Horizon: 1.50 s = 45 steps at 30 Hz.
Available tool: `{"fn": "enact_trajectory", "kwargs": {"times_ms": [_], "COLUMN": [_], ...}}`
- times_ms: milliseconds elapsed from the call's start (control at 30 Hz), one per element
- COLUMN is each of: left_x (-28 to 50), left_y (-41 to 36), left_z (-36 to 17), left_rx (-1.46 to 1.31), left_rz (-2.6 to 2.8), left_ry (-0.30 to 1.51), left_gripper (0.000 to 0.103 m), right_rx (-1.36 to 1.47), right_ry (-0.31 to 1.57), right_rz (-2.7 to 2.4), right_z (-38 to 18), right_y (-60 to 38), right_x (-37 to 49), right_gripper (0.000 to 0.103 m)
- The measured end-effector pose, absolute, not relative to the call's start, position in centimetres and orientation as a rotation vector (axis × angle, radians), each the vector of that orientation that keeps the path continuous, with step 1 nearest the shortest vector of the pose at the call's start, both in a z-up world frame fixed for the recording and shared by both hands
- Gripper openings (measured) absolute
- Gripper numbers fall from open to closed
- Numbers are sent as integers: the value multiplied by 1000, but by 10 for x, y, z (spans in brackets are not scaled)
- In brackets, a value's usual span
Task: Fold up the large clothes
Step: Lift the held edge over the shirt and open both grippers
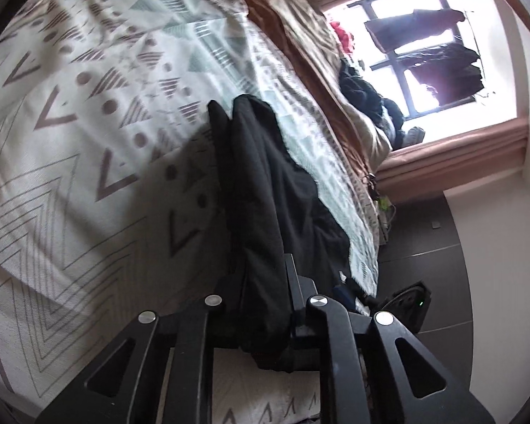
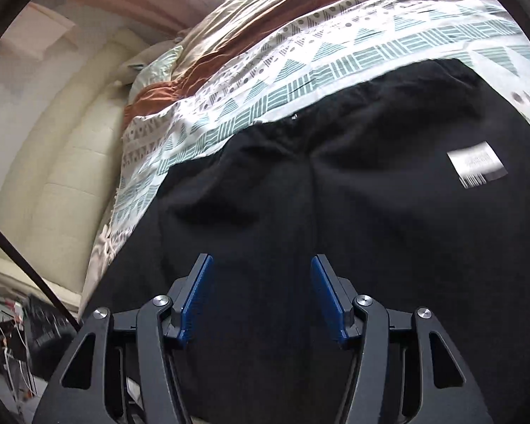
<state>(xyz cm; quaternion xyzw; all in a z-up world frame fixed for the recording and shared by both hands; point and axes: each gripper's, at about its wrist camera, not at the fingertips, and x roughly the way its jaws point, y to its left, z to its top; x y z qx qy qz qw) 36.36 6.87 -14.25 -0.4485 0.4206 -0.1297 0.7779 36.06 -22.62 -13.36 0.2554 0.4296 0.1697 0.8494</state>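
Observation:
A large black garment (image 2: 353, 194) lies spread on a bed with a patterned cover (image 2: 265, 81). It carries a white label (image 2: 477, 168) at the right. My right gripper (image 2: 261, 296) is open, its blue pads (image 2: 196, 300) apart just above the black cloth, holding nothing. In the left wrist view my left gripper (image 1: 261, 304) is shut on a bunched part of the black garment (image 1: 265, 183), which stretches away from the fingers over the patterned cover (image 1: 88, 123).
A brown and beige blanket (image 1: 300, 53) lies along the bed's far side, with dark clothes (image 1: 367, 95) piled by a bright window (image 1: 424, 46). A padded cream headboard (image 2: 63, 162) stands at the left. Dark floor (image 1: 434, 247) lies beside the bed.

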Motion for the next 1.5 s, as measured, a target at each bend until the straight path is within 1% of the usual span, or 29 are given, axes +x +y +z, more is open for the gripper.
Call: {"fn": "enact_trajectory", "kwargs": {"times_ms": [167,267,333,367,400,467,633,833,933,967,1000,1033,1067,1100,1300,1467,1500], "left_x": [371,375,377,379,381,383,389,396,401,403,404,406,409,409,417,419,420], "left_y": [49,36,29,23,18,8,-23,-62,-83,-91,-98,-107,-116,-124,-179,-232,-239], "left_z": [-112,-96,-87,-83,-78,-73,-59,-38,-32,-31,-30,-30,-30,-30,-37,-57,-60], "left_rx": [-933,-912,-898,-889,-881,-867,-830,-775,-754,-747,-741,-731,-720,-710,-675,-650,-646], "left_rz": [-347,-386,-407,-419,-432,-452,-499,-567,-601,-614,-623,-636,-649,-659,-733,-768,-769], "left_ry": [868,848,840,836,834,833,839,843,852,857,862,870,881,889,945,1051,1076], "left_gripper": [17,17,17,17,17,17,17,17,17,17,17,17,17,17,17,18,20], "right_rx": [553,550,566,575,584,588,557,561,586,596,608,617,634,645,730,762,765], "right_ry": [928,960,984,1000,1013,1037,1048,1005,950,931,909,890,856,831,764,747,745], "right_rz": [412,414,402,391,384,396,419,380,338,324,305,289,259,237,113,32,25], "right_z": [-143,-157,-165,-172,-175,-185,-179,-152,-131,-127,-121,-118,-112,-109,-105,-111,-114], "right_y": [-225,-223,-225,-226,-227,-225,-224,-257,-292,-303,-315,-322,-338,-348,-419,-436,-436], "right_x": [325,308,301,297,294,288,284,269,258,254,249,244,237,232,199,175,167], "right_gripper": [55,39,32,26,22,21,21,21,21,22,31,40,57,66,66,66,66]}}
